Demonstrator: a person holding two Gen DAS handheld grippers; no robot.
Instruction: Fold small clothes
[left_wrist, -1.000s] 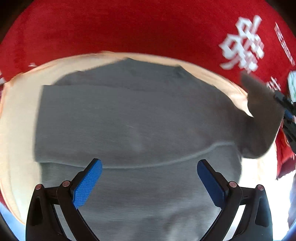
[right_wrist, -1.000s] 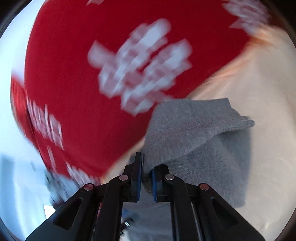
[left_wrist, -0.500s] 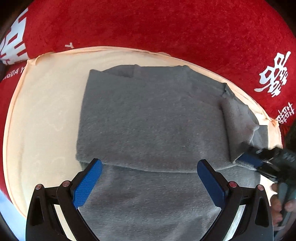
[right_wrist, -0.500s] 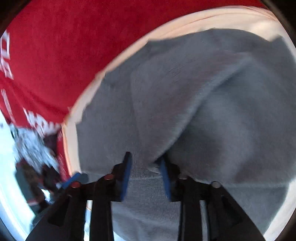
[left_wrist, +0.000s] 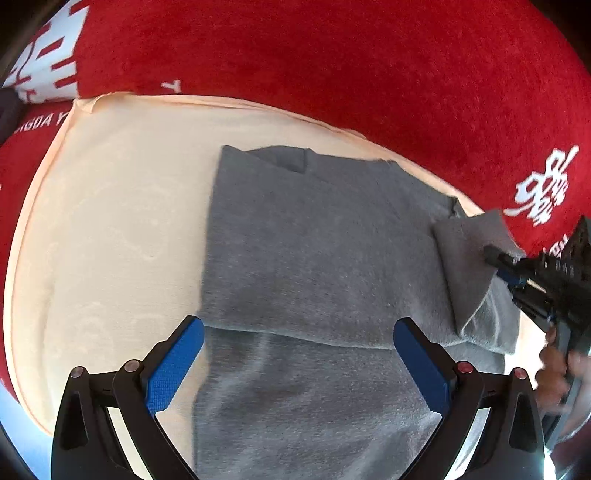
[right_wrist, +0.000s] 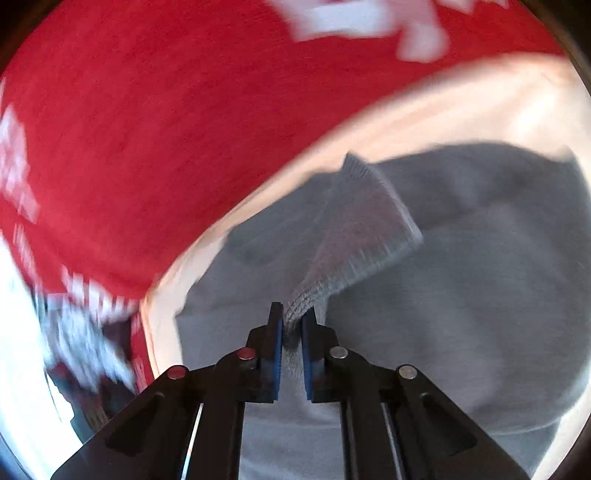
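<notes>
Grey garment (left_wrist: 314, 258) lies on cream pad (left_wrist: 110, 221). Right gripper (right_wrist: 292, 325) closing, pinching sleeve cuff (right_wrist: 362, 229) at garment's right edge; left gripper (left_wrist: 299, 354) wide, empty, over its hem. Lay cuff flat inward, release only once settled

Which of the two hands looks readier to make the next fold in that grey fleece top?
Probably the right gripper: it is closing on the sleeve end of the grey fleece top, while the left gripper hovers open above it.
</notes>
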